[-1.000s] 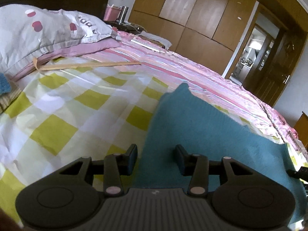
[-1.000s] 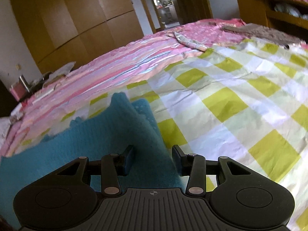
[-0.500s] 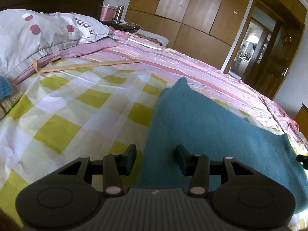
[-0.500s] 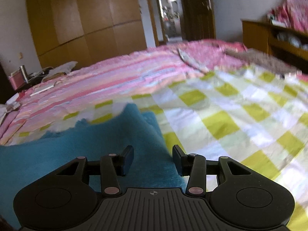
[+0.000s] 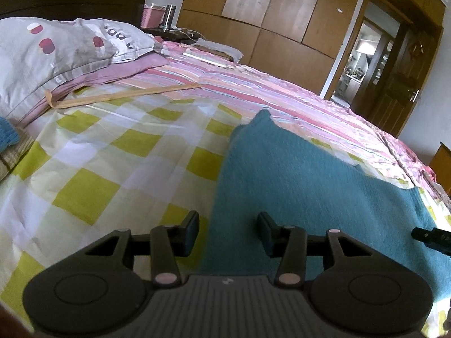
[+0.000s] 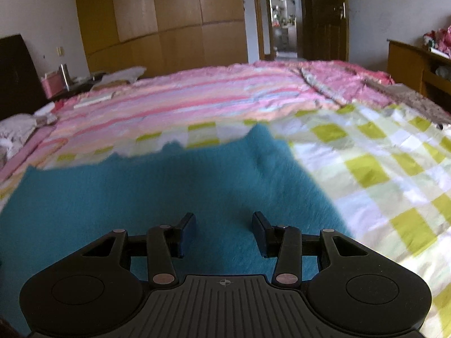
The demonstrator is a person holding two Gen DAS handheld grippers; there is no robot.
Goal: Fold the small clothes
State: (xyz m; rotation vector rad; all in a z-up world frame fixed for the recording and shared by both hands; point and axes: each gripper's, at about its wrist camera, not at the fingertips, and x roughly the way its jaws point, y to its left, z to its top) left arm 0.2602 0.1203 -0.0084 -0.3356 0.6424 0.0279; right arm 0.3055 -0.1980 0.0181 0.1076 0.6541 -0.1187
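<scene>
now the right gripper [image 6: 224, 232] has slid further over the blue cloth [image 6: 174, 194], which lies flat on the checked sheet [image 6: 380, 174]. both it and the left gripper [image 5: 228, 233] are open, holding nothing. folding has not started.

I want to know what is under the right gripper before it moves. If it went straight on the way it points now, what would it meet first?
Most likely the teal cloth. The right gripper stands open with nothing between its jaws, tilted down over the cloth's near part, spread on the checked sheet. Depth is hard to judge.
</scene>
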